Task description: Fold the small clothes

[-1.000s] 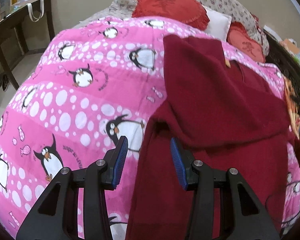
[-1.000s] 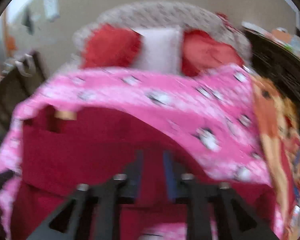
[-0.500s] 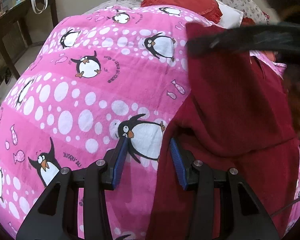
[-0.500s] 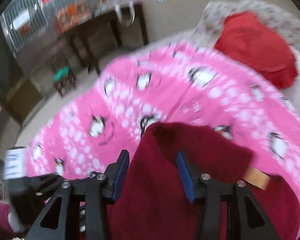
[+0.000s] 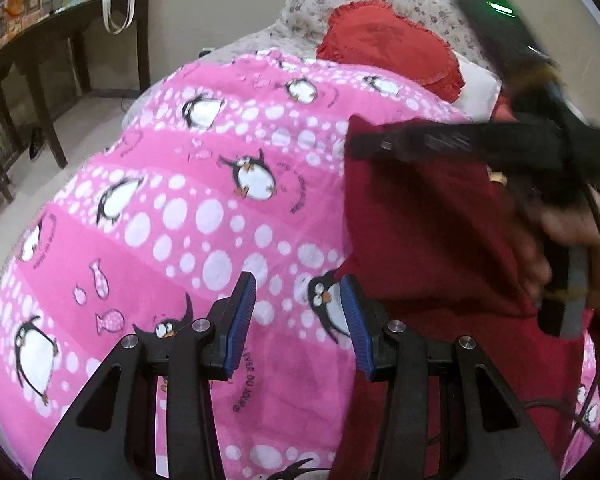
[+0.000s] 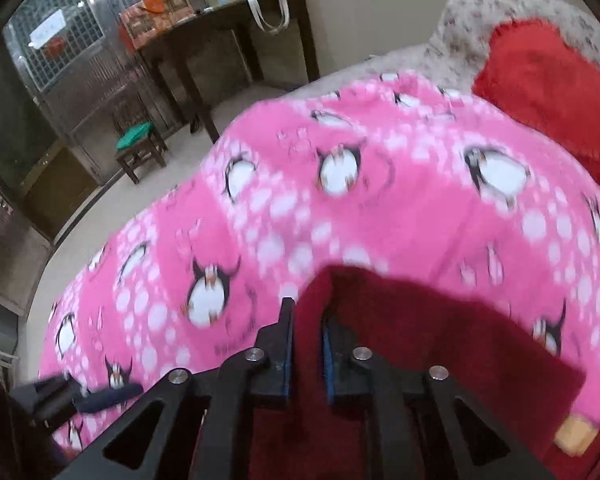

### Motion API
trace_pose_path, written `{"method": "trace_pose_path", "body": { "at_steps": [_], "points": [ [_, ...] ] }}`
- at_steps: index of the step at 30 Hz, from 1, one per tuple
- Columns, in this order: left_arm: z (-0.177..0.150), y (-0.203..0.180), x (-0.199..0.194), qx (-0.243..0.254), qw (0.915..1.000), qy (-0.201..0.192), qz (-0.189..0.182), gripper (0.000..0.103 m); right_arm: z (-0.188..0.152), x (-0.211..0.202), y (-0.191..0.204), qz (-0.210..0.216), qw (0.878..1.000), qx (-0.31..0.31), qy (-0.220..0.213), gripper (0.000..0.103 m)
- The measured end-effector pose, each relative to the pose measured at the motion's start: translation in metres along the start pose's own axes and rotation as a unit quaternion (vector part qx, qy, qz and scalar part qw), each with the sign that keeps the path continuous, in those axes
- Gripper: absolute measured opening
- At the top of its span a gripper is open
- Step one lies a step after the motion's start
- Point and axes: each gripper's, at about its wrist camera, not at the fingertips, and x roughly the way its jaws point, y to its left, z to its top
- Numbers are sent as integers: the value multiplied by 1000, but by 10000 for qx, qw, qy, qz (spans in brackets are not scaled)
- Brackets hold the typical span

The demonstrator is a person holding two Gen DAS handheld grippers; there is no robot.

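Blur smears the right gripper (image 6: 306, 336), yet its jaws are pinched onto a corner of the dark red garment (image 5: 432, 224), which lies on the pink penguin blanket (image 5: 204, 216). From the left wrist camera that gripper is only a dark streak across the cloth, and the hand (image 5: 568, 224) holding it is hard to make out. The left gripper (image 5: 298, 316) hangs with jaws apart and nothing between them, at the garment's near edge. A red cushion (image 5: 384, 52) is partly cut off behind.
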Motion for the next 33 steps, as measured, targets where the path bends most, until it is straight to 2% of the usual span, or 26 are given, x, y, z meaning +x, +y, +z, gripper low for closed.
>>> {"method": "trace_pose_path", "body": {
  "at_steps": [4,6,8,11,13,15,16,20,21,22,23,25,27,28,30,33],
  "points": [
    [9,-23,-8,276,9994,-174,-82,44,-38,-78,-19,-377,9977,152,-536,24],
    [12,-35,-7,408,9989,-207,-107,44,-70,-117,-40,-817,9933,386,-726,32],
    [16,-45,2,515,9985,-85,-142,44,-105,-152,-61,-1488,9834,564,-877,40],
    [16,-57,27,607,9979,206,-115,44,-162,-193,-98,-2527,9573,1093,-883,43],
    [14,-62,45,667,9967,469,21,44,-189,-208,-119,-2739,9454,1543,-862,43],
    [10,-68,53,749,9957,499,225,46,-208,-212,-138,-2746,9385,1954,-748,43],
    [10,-71,53,774,9956,458,279,48,-213,-211,-144,-2642,9394,2060,-724,43],
    [12,-77,50,815,9949,457,380,49,-215,-211,-147,-2327,9457,2036,-1004,42],
    [12,-78,49,811,9948,461,396,49,-212,-208,-146,-2324,9469,1981,-1008,32],
    [13,-78,49,811,9948,469,412,49,-207,-201,-147,-2340,9482,1953,-894,8],
    [14,-78,49,809,9946,482,432,49,-204,-196,-146,-2376,9482,1955,-792,4],
    [13,-78,47,776,9950,461,427,49,-203,-203,-138,-2435,9462,1908,-948,4],
    [12,-79,45,776,9952,440,401,49,-204,-211,-136,-2720,9386,1851,-1037,4],
    [11,-81,46,807,9948,447,423,49,-206,-209,-139,-2834,9356,1879,-949,4],
    [9,-85,47,868,9939,429,524,49,-209,-194,-154,-2751,9394,1967,-569,4],
    [9,-88,40,889,9940,371,526,49,-213,-200,-150,-2712,9405,1961,-593,6]
  ]
}}
